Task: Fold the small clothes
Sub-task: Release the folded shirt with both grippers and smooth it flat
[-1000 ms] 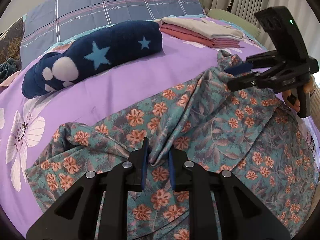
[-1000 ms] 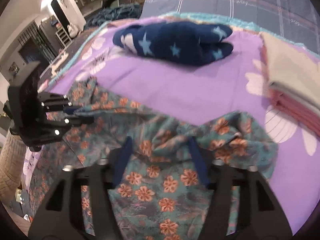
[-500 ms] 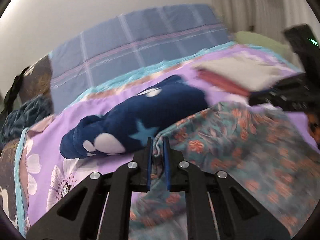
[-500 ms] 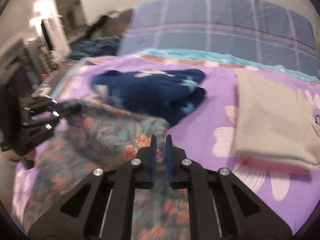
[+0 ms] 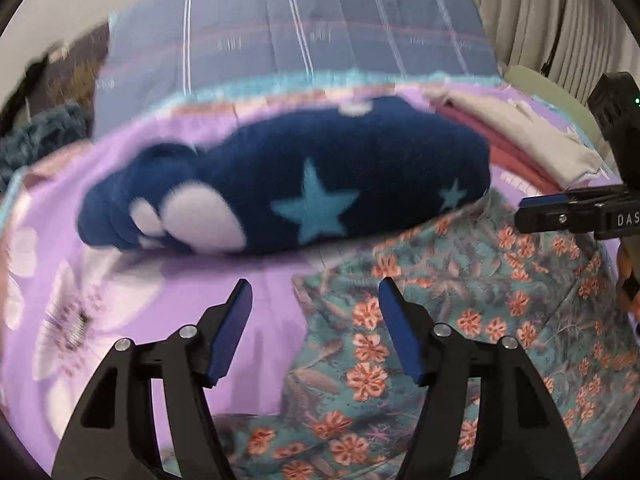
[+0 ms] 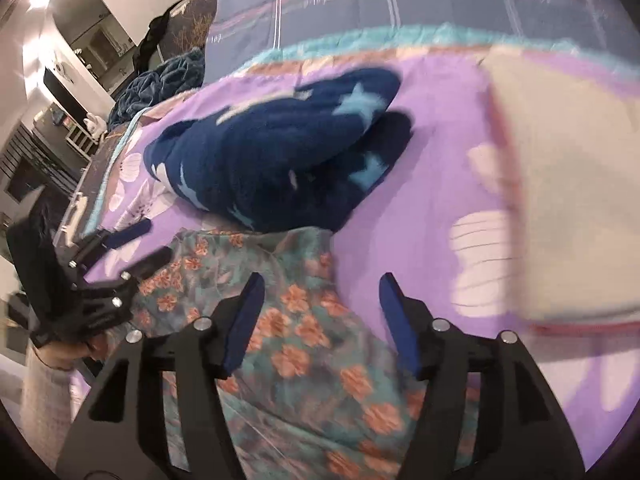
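Both your left gripper (image 5: 314, 312) and right gripper (image 6: 320, 306) are spread wide, holding nothing. The teal orange-flowered cloth (image 5: 460, 320) lies on the purple bedsheet (image 5: 180, 280), navy star-patterned plush blanket (image 5: 320, 184) at 12 o'clock.

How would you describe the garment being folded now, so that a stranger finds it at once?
On the purple flowered bedsheet, look just in front of the navy star-patterned fleece roll. The floral garment lies there, thin teal cloth with orange flowers, unlike the plain beige and pink folded stack beside it.
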Motion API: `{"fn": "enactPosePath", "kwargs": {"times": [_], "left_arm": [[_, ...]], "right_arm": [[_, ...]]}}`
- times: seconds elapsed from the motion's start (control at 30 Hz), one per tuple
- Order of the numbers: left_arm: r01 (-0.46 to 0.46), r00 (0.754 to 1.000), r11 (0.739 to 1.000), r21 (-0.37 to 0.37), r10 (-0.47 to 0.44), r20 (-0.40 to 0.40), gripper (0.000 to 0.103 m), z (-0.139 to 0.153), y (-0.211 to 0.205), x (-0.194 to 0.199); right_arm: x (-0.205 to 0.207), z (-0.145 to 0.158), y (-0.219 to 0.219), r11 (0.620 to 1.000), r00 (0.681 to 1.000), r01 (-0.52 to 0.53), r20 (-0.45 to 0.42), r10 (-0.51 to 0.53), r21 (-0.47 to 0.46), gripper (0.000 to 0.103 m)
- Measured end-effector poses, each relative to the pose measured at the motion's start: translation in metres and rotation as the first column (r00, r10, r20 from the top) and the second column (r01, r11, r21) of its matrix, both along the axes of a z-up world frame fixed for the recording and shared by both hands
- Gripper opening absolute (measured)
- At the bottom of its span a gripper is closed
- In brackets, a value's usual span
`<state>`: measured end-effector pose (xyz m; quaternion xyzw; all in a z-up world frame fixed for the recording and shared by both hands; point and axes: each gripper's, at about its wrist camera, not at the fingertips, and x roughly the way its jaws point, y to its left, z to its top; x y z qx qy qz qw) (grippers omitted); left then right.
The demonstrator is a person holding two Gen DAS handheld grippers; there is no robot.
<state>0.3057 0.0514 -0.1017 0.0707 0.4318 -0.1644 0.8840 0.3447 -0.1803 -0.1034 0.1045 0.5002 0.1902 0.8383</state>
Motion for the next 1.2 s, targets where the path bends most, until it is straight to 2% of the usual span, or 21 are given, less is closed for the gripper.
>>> {"fn": "enactPosePath", "kwargs": {"times": [0.03, 0.07, 0.1, 0.13, 0.17, 0.27, 0.33, 0.4, 0.43, 0.5, 0.53, 0.57, 0.6, 0.7, 0.8, 0.9, 0.97, 1.03, 1.13, 1.17, 1.2], "left_arm": [[-0.005, 0.999, 1.000, 0.000, 0.005, -0.050, 0.066, -0.010, -0.002, 0.006], [-0.006, 0.998, 1.000, -0.011, 0.005, -0.063, 0.058, -0.015, -0.002, 0.008], [-0.001, 0.998, 0.999, -0.045, -0.001, -0.058, 0.035, -0.017, -0.001, 0.008], [0.028, 0.998, 0.995, -0.093, -0.033, -0.045, 0.014, -0.013, -0.002, 0.005], [0.036, 0.999, 0.996, -0.081, -0.037, -0.012, 0.005, -0.008, -0.004, 0.000], [0.063, 0.983, 0.997, 0.040, -0.069, 0.169, 0.005, 0.010, -0.017, -0.018], [0.047, 0.982, 0.992, 0.114, -0.067, 0.177, 0.006, 0.008, -0.026, -0.010], [0.023, 0.988, 0.978, 0.207, -0.054, 0.148, 0.009, -0.008, -0.035, 0.005], [0.001, 0.990, 0.957, 0.292, -0.042, 0.136, 0.011, -0.021, -0.041, 0.012], [-0.016, 0.987, 0.944, 0.330, -0.039, 0.158, 0.024, -0.025, -0.044, 0.010], [-0.031, 0.982, 0.947, 0.321, -0.030, 0.185, 0.032, -0.017, -0.042, 0.004], [-0.034, 0.980, 0.953, 0.302, -0.028, 0.198, 0.050, -0.010, -0.038, -0.002], [-0.037, 0.975, 0.960, 0.279, -0.027, 0.223, 0.060, 0.002, -0.031, -0.013], [-0.056, 0.962, 0.966, 0.253, -0.016, 0.273, 0.071, 0.026, -0.007, -0.046], [-0.095, 0.956, 0.979, 0.181, 0.039, 0.289, 0.085, 0.043, 0.036, -0.087], [-0.163, 0.956, 0.980, 0.114, 0.128, 0.264, 0.087, 0.041, 0.077, -0.130], [-0.214, 0.959, 0.975, 0.057, 0.199, 0.201, 0.088, 0.031, 0.105, -0.144], [-0.281, 0.953, 0.959, 0.034, 0.275, 0.131, 0.088, 0.015, 0.125, -0.151], [-0.310, 0.948, 0.950, -0.022, 0.311, 0.060, 0.088, -0.001, 0.143, -0.157], [-0.319, 0.946, 0.946, -0.054, 0.321, 0.033, 0.088, -0.007, 0.146, -0.154], [-0.323, 0.946, 0.943, -0.078, 0.325, 0.005, 0.088, -0.012, 0.147, -0.151]], "right_arm": [[0.004, -0.005, 0.002, 1.000, 1.000, -0.001, -0.013, 0.001, 0.011, 0.050], [0.005, -0.008, 0.007, 1.000, 1.000, -0.009, -0.014, 0.009, 0.010, 0.019], [0.004, -0.008, 0.013, 1.000, 1.000, -0.025, -0.005, 0.025, -0.013, 0.005], [0.001, -0.006, 0.019, 0.998, 0.999, -0.043, 0.017, 0.044, -0.052, 0.006], [-0.007, 0.002, 0.019, 0.997, 0.996, -0.035, 0.078, 0.041, -0.075, 0.006], [-0.024, 0.024, 0.012, 0.994, 0.978, -0.002, 0.207, 0.025, -0.112, 0.006], [-0.021, 0.025, 0.006, 0.992, 0.974, 0.042, 0.226, -0.014, -0.120, 0.006], [-0.007, 0.010, 0.009, 0.988, 0.987, 0.049, 0.160, -0.026, -0.144, 0.006], [0.000, -0.002, 0.011, 0.983, 0.992, 0.053, 0.118, -0.032, -0.175, 0.008], [-0.002, -0.010, 0.012, 0.977, 0.993, 0.066, 0.113, -0.044, -0.203, 0.011], [-0.007, -0.006, 0.009, 0.977, 0.991, 0.078, 0.125, -0.054, -0.199, 0.017], [-0.015, 0.001, 0.001, 0.978, 0.988, 0.093, 0.138, -0.068, -0.188, 0.026], [-0.024, 0.009, -0.007, 0.979, 0.984, 0.108, 0.156, -0.081, -0.175, 0.028], [-0.065, 0.034, -0.051, 0.979, 0.963, 0.152, 0.245, -0.115, -0.139, 0.039], [-0.110, 0.039, -0.108, 0.972, 0.960, 0.210, 0.209, -0.186, -0.102, 0.040], [-0.136, 0.027, -0.140, 0.969, 0.965, 0.242, 0.119, -0.235, -0.046, 0.040], [-0.146, 0.015, -0.149, 0.969, 0.967, 0.245, 0.069, -0.243, -0.015, 0.042], [-0.143, 0.004, -0.150, 0.968, 0.969, 0.246, 0.013, -0.247, 0.057, 0.047], [-0.127, -0.014, -0.148, 0.948, 0.966, 0.258, -0.063, -0.251, 0.184, 0.054], [-0.122, -0.016, -0.146, 0.941, 0.963, 0.270, -0.060, -0.264, 0.202, 0.054], [-0.117, -0.017, -0.143, 0.936, 0.959, 0.282, -0.055, -0.277, 0.212, 0.044]]}}
